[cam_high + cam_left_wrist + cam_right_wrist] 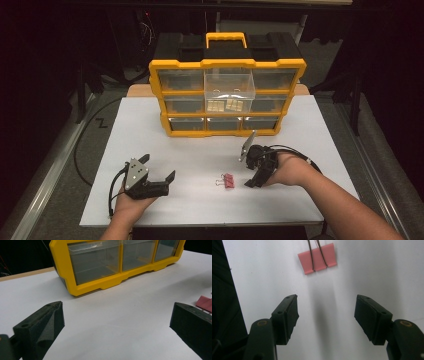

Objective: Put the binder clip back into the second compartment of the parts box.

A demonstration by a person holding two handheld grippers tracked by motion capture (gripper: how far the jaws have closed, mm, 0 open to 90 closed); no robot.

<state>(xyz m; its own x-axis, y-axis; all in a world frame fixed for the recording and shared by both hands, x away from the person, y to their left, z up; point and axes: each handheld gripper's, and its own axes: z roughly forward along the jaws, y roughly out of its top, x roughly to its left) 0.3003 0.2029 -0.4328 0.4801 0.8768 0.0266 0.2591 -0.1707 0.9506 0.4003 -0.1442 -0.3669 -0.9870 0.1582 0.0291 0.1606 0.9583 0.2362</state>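
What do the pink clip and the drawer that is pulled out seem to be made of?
The pink binder clip: its body looks like painted sheet metal, matte and folded flat; its handles look like bare wire, thin and shiny. The open drawer: probably clear, glossy plastic, since the contents show through its walls.

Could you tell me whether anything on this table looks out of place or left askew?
Two things stand out. One clear drawer in the organizer is pulled out while the others sit flush. A pink binder clip lies loose on the white board, ahead of the open right claw.
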